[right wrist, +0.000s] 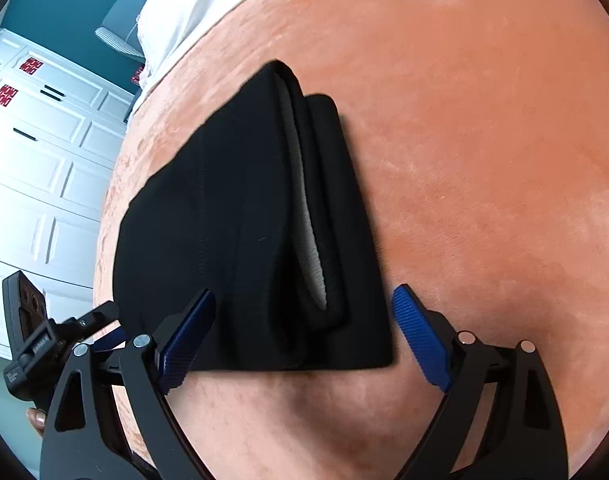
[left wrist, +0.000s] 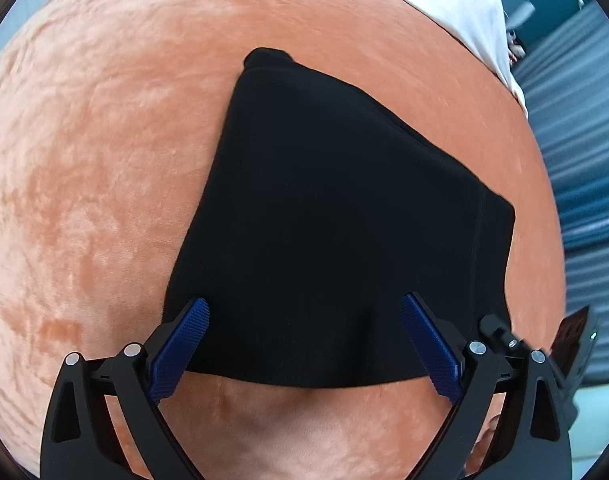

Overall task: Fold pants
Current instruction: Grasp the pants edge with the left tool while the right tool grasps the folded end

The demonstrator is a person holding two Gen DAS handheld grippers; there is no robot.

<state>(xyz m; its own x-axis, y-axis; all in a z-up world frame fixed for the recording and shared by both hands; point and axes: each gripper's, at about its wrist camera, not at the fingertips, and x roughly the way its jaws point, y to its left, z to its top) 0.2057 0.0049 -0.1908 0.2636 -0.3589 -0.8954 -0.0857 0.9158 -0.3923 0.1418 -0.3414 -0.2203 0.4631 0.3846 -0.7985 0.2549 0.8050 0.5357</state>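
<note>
The black pants [left wrist: 336, 216] lie folded into a compact bundle on an orange velvet surface [left wrist: 96, 184]. In the right wrist view the pants [right wrist: 232, 232] show stacked layers with a grey lining strip along the fold. My left gripper [left wrist: 304, 308] is open, its blue pads spread over the bundle's near edge and holding nothing. My right gripper [right wrist: 304, 300] is open too, its pads on either side of the near edge, empty. The other gripper's body [right wrist: 28, 320] shows at the left of the right wrist view.
A white sheet or pillow [left wrist: 444, 4] lies at the far edge of the orange surface [right wrist: 484, 160]. White panelled cabinet doors [right wrist: 32, 168] stand beyond the surface's left edge in the right wrist view. A blue ribbed surface [left wrist: 584, 152] lies to the right in the left wrist view.
</note>
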